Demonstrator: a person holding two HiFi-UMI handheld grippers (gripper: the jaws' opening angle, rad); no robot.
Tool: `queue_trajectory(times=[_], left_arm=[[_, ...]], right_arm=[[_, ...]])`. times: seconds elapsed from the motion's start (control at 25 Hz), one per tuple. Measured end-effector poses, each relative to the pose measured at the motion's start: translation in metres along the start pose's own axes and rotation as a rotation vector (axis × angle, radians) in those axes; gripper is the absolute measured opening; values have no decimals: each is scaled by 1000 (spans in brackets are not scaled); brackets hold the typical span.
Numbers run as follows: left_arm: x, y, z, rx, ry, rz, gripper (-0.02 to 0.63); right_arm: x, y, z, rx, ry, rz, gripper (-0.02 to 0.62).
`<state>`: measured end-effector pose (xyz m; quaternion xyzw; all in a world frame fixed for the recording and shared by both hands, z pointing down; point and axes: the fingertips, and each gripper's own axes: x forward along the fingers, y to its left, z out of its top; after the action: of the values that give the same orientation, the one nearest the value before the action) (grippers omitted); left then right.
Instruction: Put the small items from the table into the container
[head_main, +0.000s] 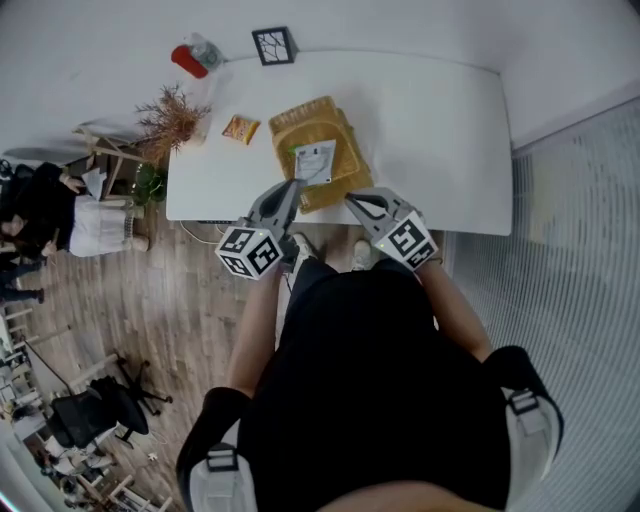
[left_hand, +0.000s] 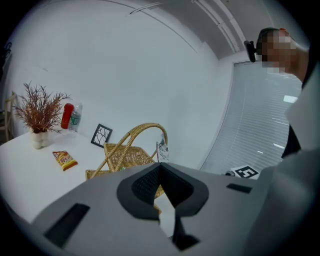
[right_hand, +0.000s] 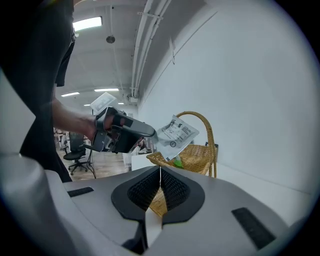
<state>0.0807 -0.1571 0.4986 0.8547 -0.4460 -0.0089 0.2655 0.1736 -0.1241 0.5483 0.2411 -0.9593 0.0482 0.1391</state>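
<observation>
I count one wicker basket (head_main: 300, 122), one snack bag (head_main: 240, 128) and one clear labelled pouch (head_main: 316, 161). My left gripper (head_main: 295, 185) pinches the pouch over the basket, its long axis running straight on from the tips. My right gripper (head_main: 351, 201) is pressed together on nothing, and the snack bag lies beyond the left gripper, off to its left.

Ahead of your fingers (head_main: 278, 203) a white table (head_main: 440, 130) stands against a plain white wall (head_main: 420, 25). To their right, pale blinds (head_main: 585, 260) run down the side of the room. Behind them and to the left you have a wood floor (head_main: 150, 300), with a black office chair (head_main: 95, 410) well back. High up and left of them, strip lights (right_hand: 87, 23) glow on the ceiling, beside long pipes (right_hand: 142, 45).
</observation>
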Motion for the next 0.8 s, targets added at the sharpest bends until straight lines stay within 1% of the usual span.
queue_trajectory(times=[0.12,0.24,0.32,0.4,0.64,0.72,0.8], left_arm=[[16,6,-7,-50,56,20,3],[27,15,-10,-71,94,45,3],[31,21,-13,-70,117,65,5],[33,25,-15,-58,129,92,19],[31,34,-11,-33,128,141,34],[30,38,-10,-23,124,159,75],[29,43,-10,-9,121,174,154]], right_arm=[[-5,-6,-6,4,12,-7,25],[-3,-12,-10,-1,22,-11,25],[-2,-13,-10,7,22,-15,25],[-2,-15,-11,11,22,-15,25],[0,-15,-12,12,27,-8,25],[1,-15,-12,14,27,-6,25],[3,-15,-12,19,25,-6,25]])
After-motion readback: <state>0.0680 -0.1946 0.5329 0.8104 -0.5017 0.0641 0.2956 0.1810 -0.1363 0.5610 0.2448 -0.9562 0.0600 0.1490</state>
